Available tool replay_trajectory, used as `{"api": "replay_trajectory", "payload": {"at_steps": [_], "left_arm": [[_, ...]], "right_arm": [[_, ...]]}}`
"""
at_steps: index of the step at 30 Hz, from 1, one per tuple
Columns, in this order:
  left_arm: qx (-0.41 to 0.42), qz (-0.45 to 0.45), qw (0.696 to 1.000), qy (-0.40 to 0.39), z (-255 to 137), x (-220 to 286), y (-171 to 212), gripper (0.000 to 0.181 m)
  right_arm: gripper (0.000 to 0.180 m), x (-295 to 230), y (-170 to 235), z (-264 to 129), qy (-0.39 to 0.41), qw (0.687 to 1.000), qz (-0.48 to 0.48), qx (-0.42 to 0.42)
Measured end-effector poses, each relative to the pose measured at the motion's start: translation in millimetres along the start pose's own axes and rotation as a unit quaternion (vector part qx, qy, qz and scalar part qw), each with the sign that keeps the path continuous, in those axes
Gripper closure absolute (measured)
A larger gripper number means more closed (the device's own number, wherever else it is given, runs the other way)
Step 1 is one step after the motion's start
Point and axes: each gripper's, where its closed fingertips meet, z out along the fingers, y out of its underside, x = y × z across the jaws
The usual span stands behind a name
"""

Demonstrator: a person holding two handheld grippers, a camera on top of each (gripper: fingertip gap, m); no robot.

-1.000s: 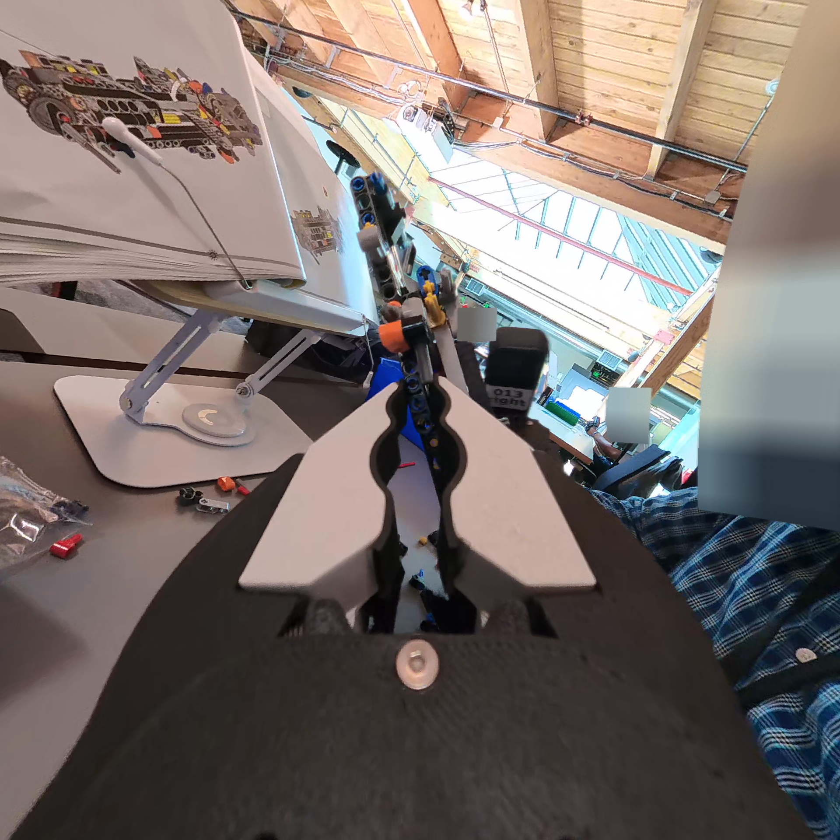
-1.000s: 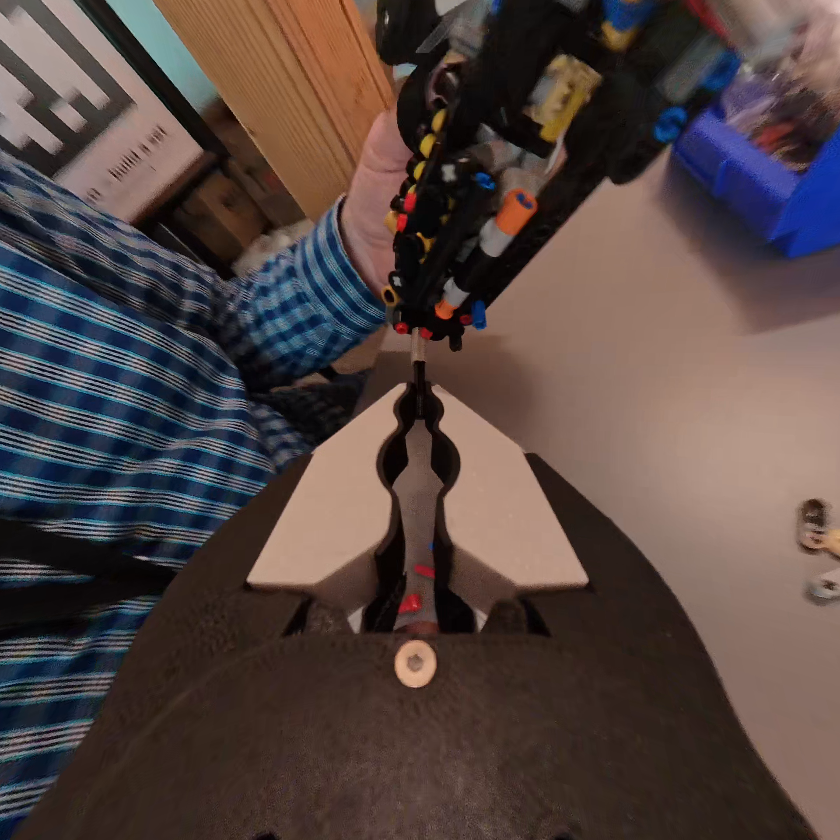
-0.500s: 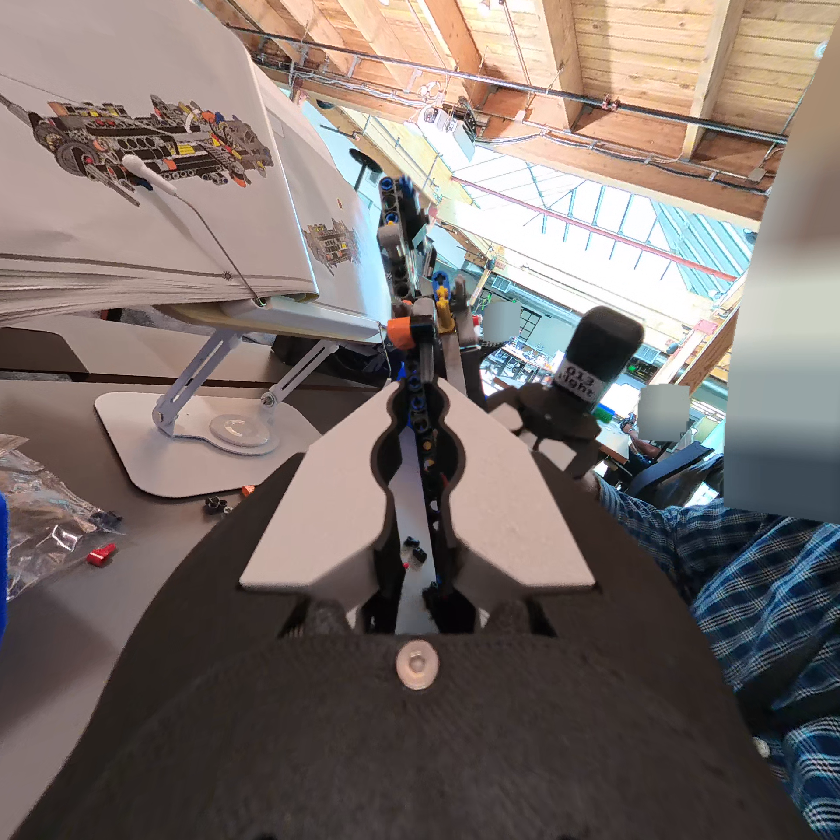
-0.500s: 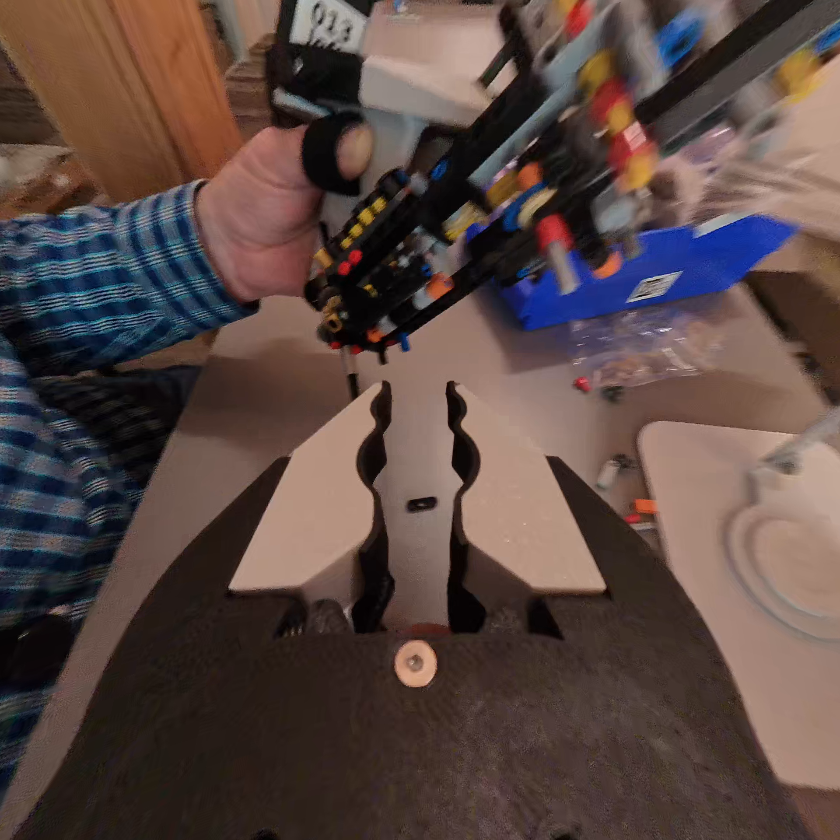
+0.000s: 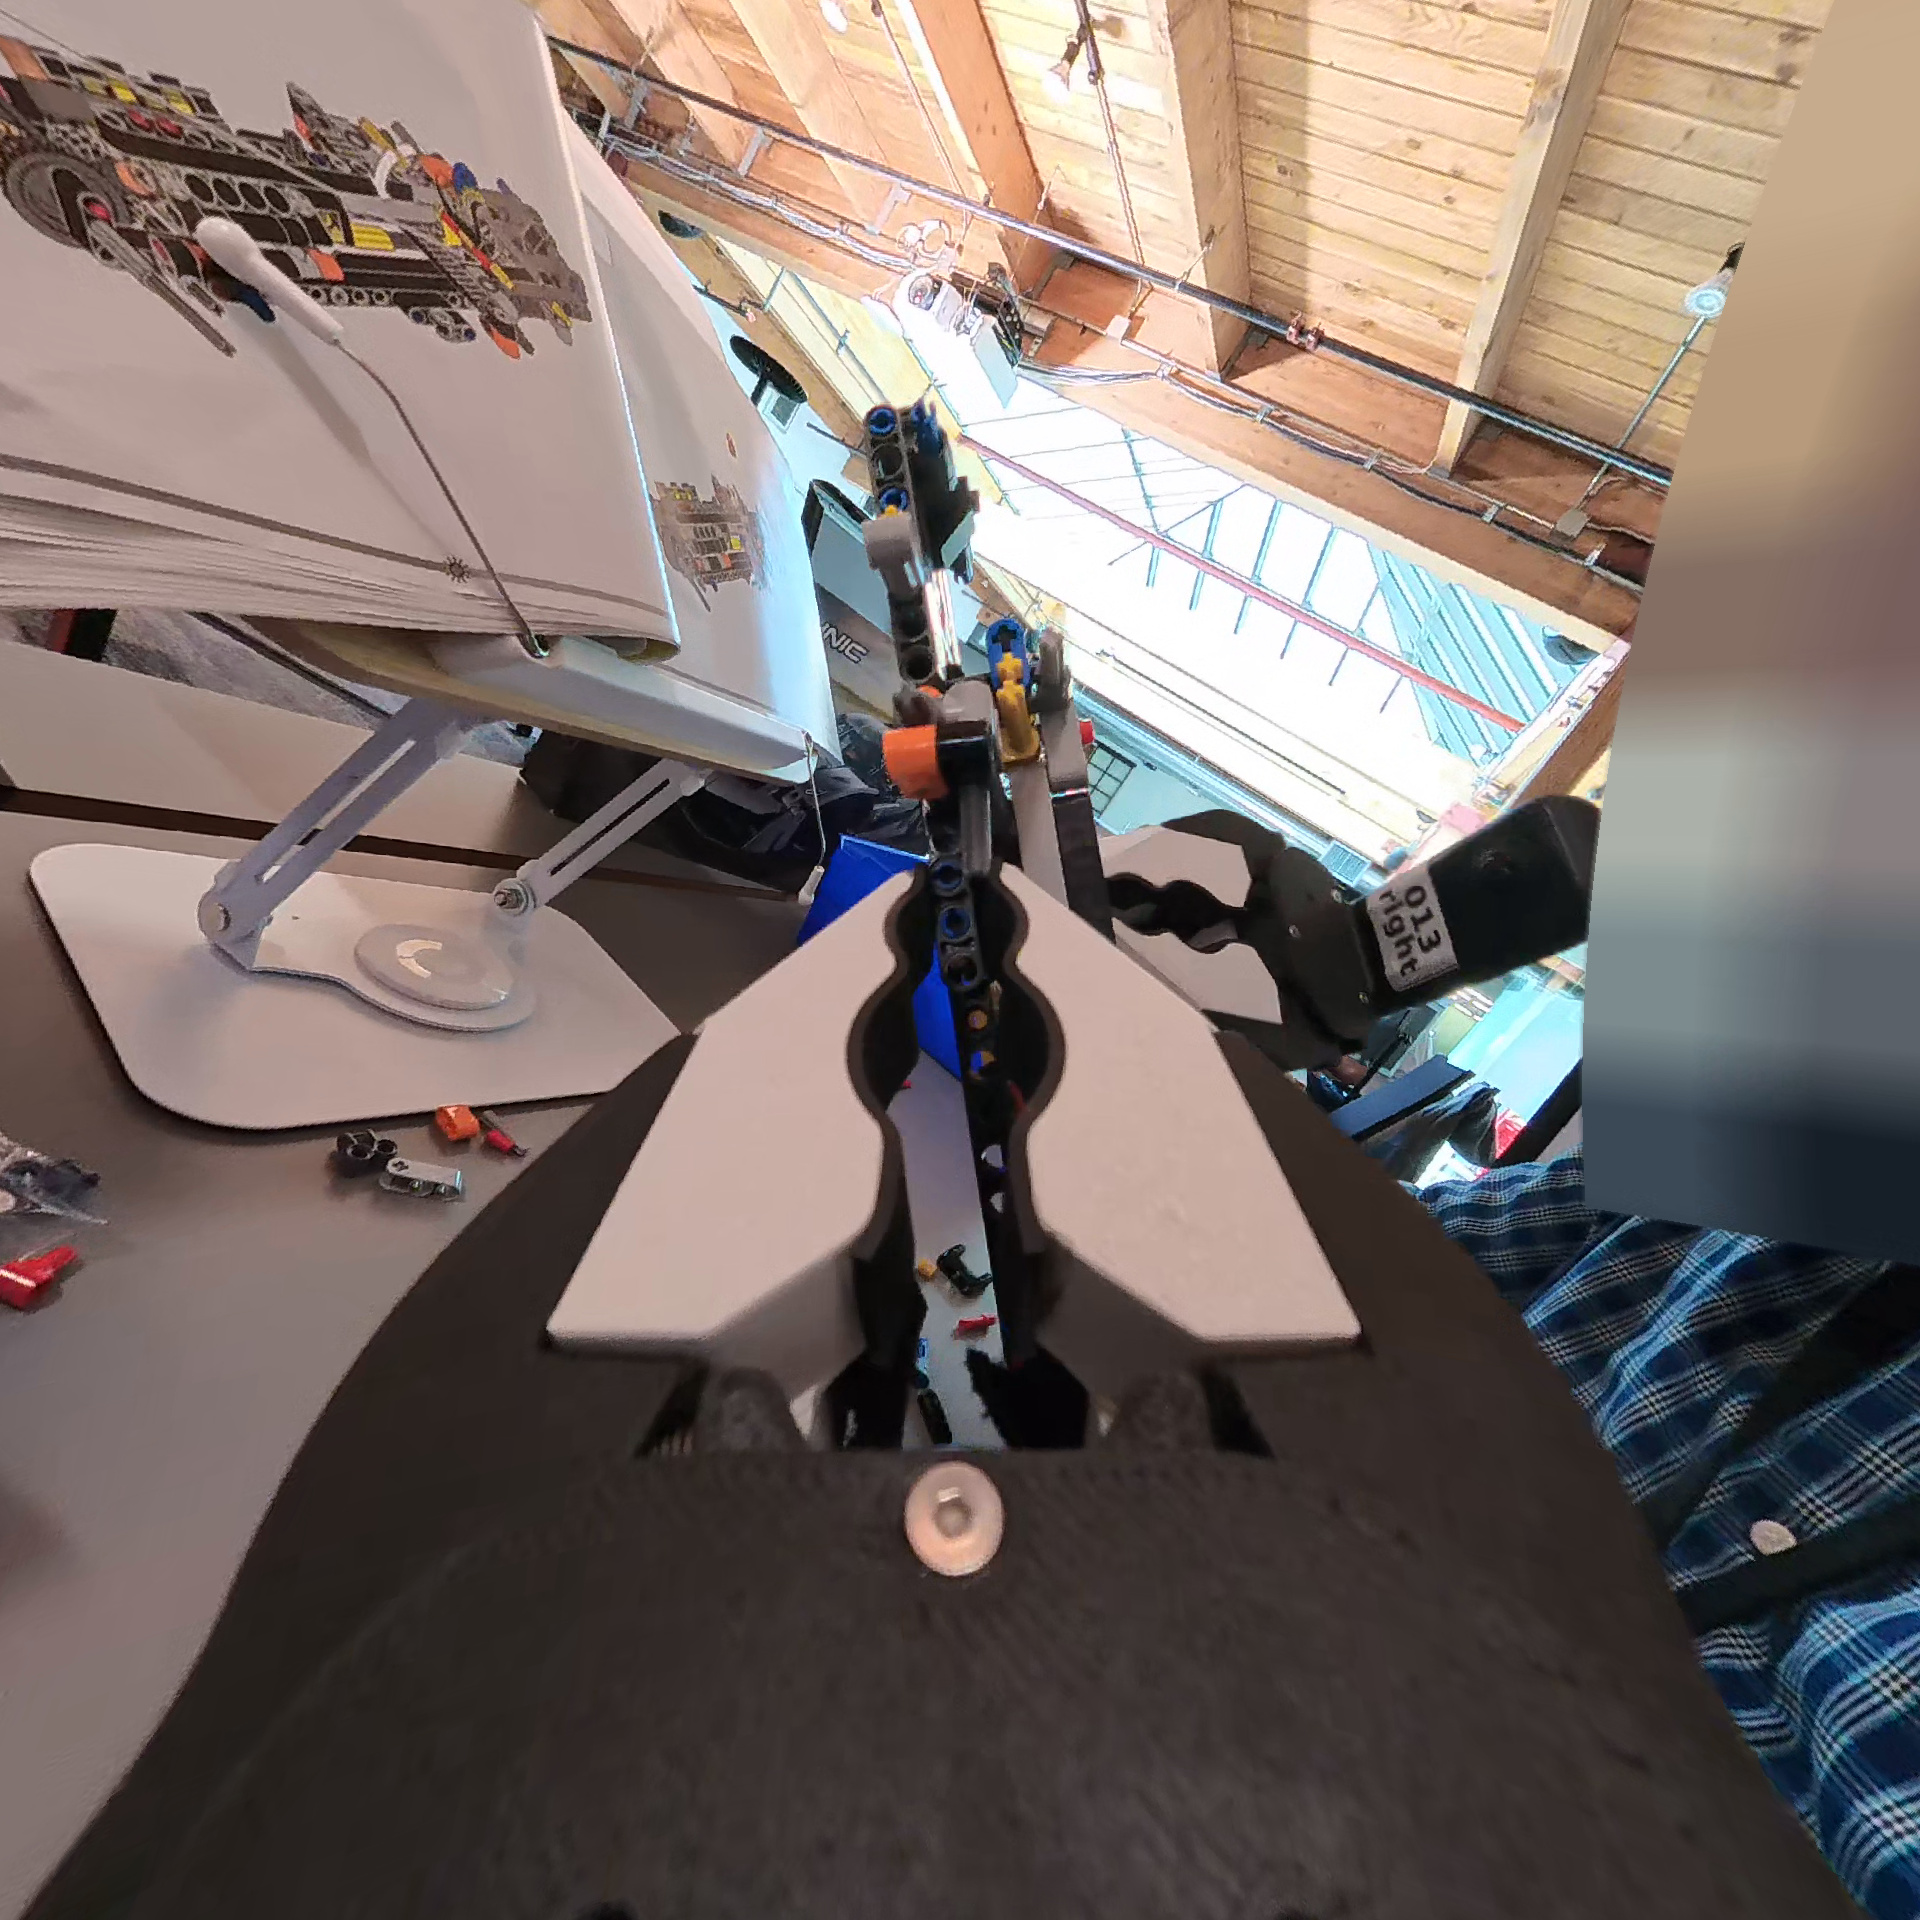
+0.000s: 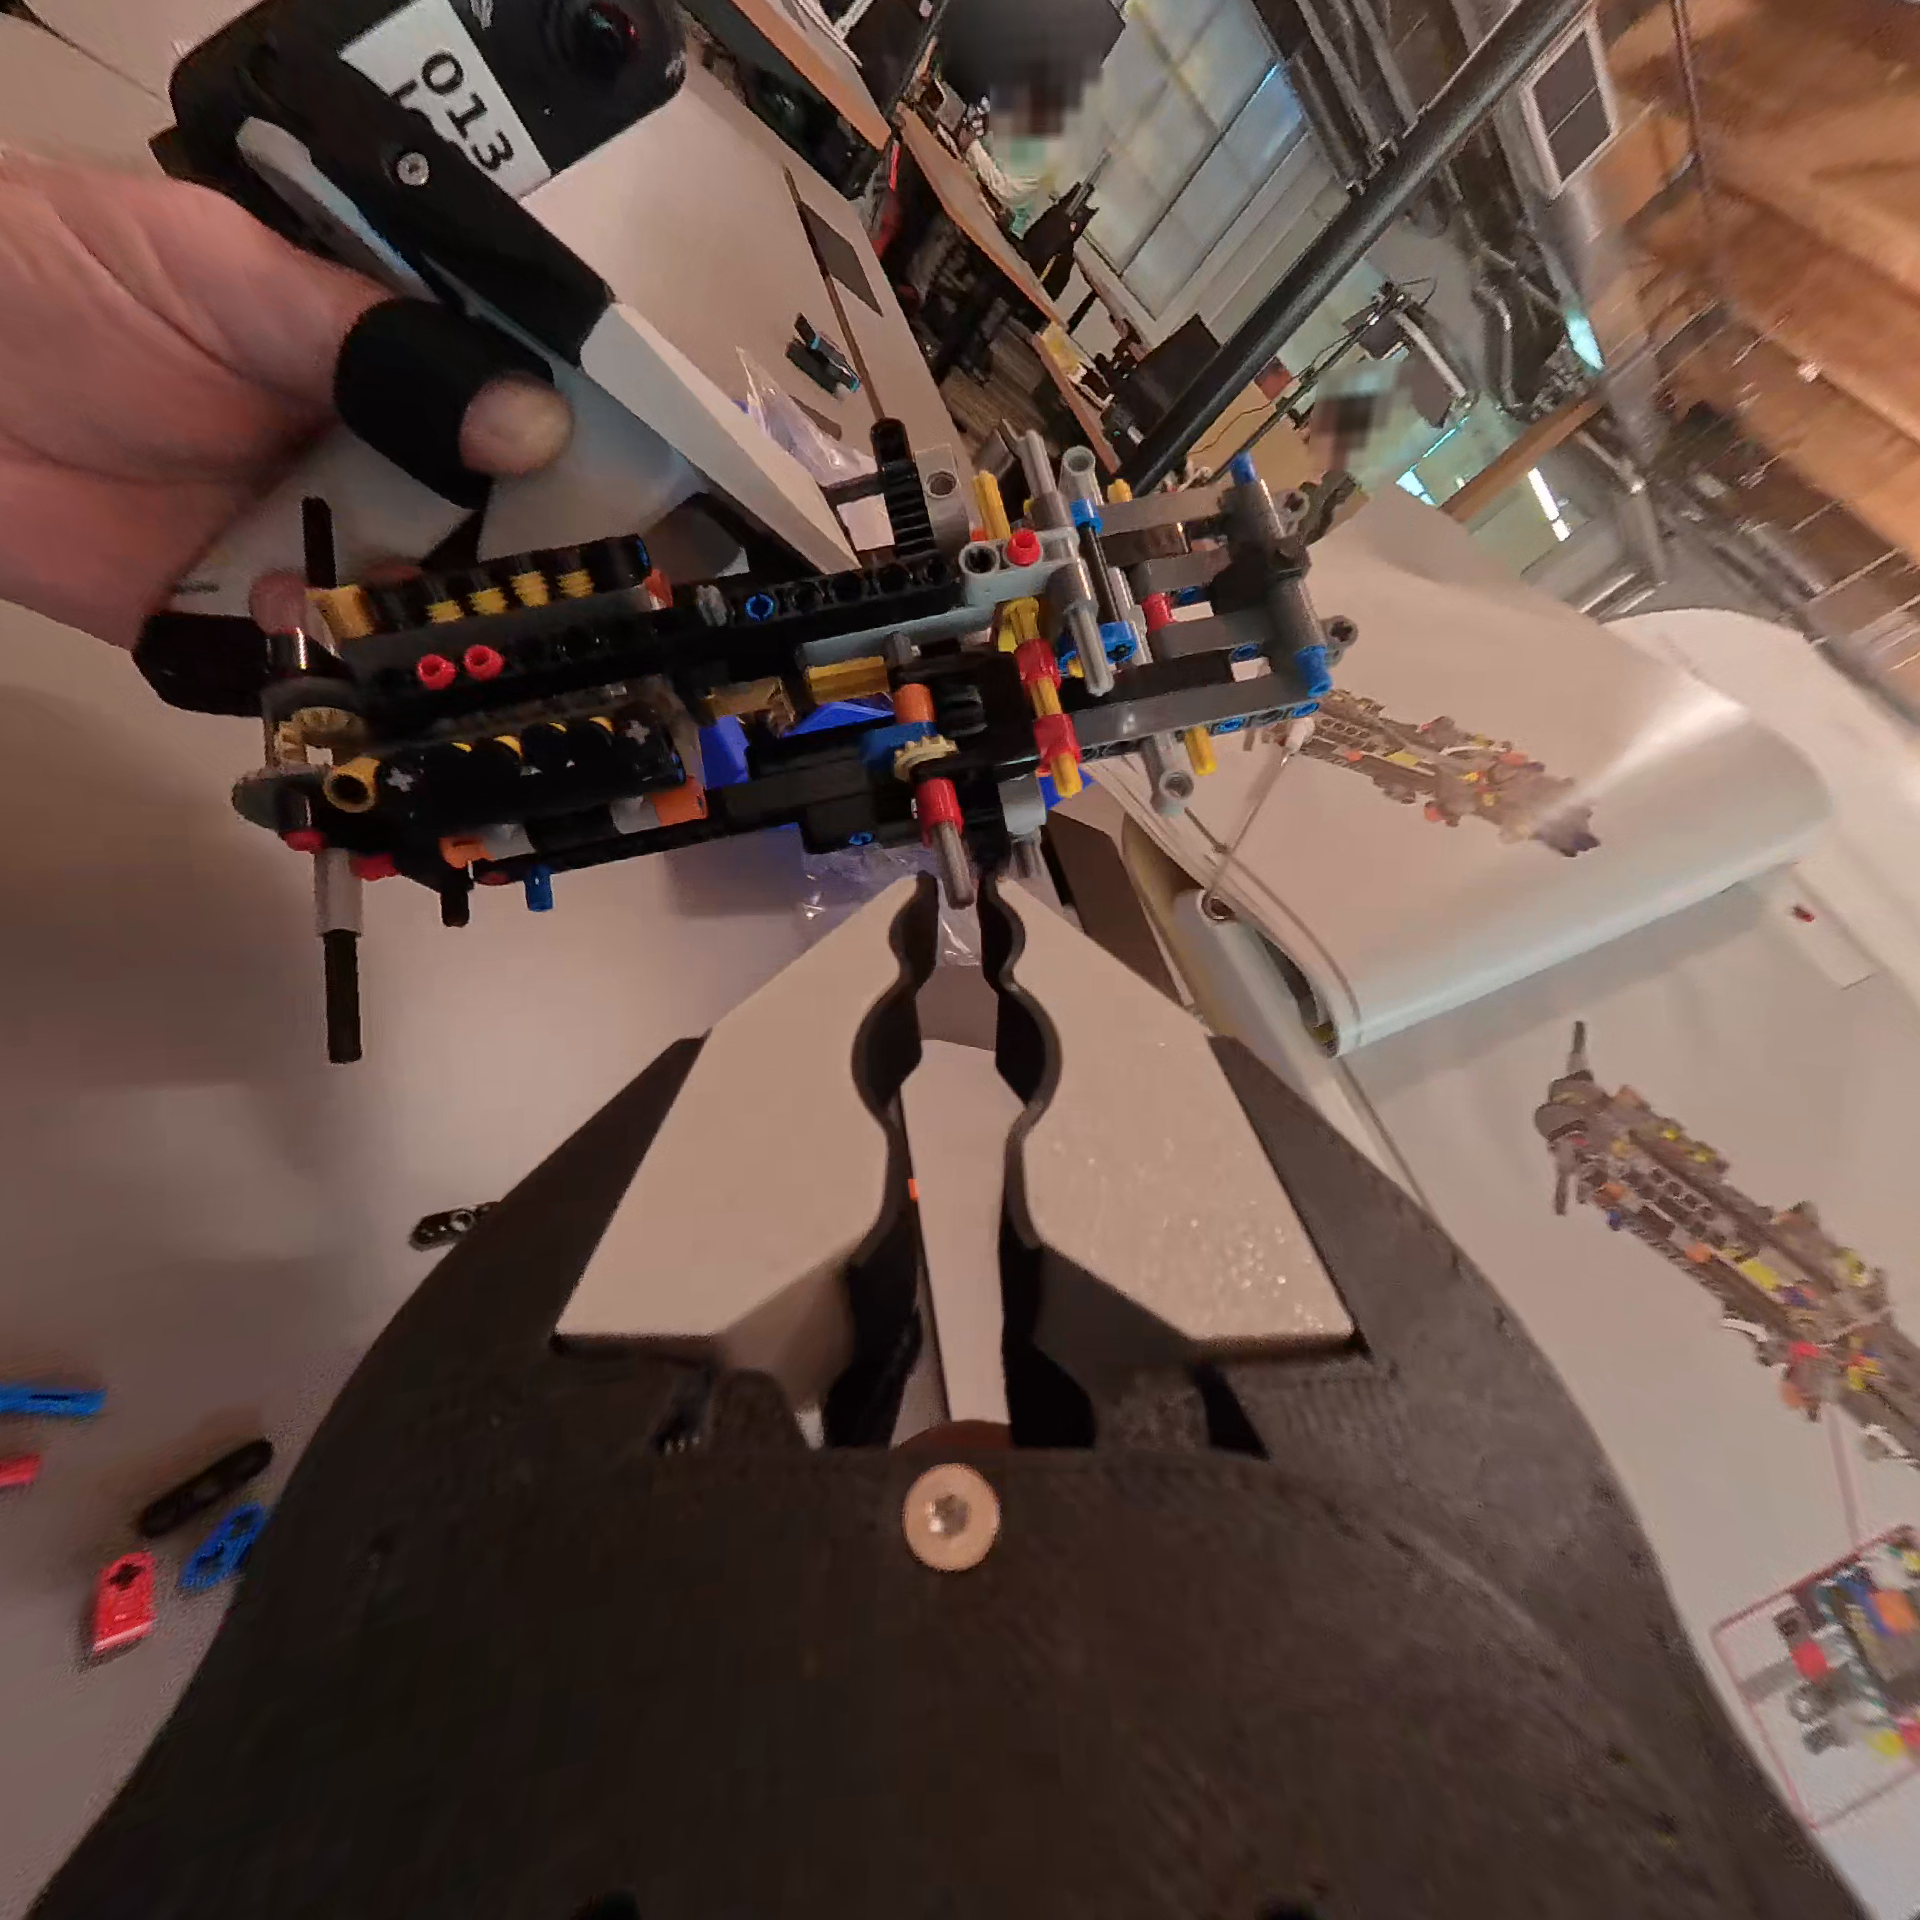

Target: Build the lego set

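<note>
The lego assembly (image 5: 935,644), a long build of black beams with red, yellow, blue and orange pins, is held in the air. My left gripper (image 5: 961,904) is shut on one of its black beams, and the build stands up from the fingertips. In the right wrist view the assembly (image 6: 831,707) lies crosswise. My right gripper (image 6: 956,894) is closed on the end of a grey axle (image 6: 954,868) below a red bush. A black axle (image 6: 338,966) sticks out at the build's left end. The right gripper (image 5: 1132,904) also shows beside the build in the left wrist view.
An open instruction book (image 5: 312,416) rests on a white stand (image 5: 260,997) at the left. Loose pieces (image 5: 405,1164) lie on the grey table (image 5: 156,1455); more loose pieces (image 6: 125,1616) lie at lower left. A blue bin (image 5: 862,883) is behind the build. A plaid sleeve (image 5: 1714,1403) is at the right. Left tips to right tips: about 7 centimeters.
My right gripper let go of the black axle at the build's end, opened, moved along to the middle and closed on the grey axle. The left gripper kept hold and turned the build.
</note>
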Motion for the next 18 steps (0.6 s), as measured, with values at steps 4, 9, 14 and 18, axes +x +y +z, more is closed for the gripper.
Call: {"api": "replay_trajectory", "payload": {"at_steps": [4, 9, 14, 18], "left_arm": [[-0.001, 0.0, 1.0, -0.002, 1.0, -1.6, 1.1, 0.174], [0.001, -0.005, 1.0, 0.001, 2.0, -1.9, 2.1, 0.174], [0.003, -0.008, 1.0, 0.003, 2.0, -2.4, 2.7, 0.174], [0.003, 0.0, 1.0, 0.004, 1.5, -1.7, 3.0, 0.174]], "right_arm": [[0.178, 1.2, 1.2, -0.1, 0.023, 0.999, -0.044, -0.011], [0.179, 1.3, 2.6, -0.8, 0.024, 0.998, -0.055, -0.019], [0.179, 0.4, 2.9, -1.2, 0.011, 0.999, -0.033, -0.017], [0.179, -2.6, 3.1, -1.3, -0.036, 0.998, 0.044, -0.005]]}}
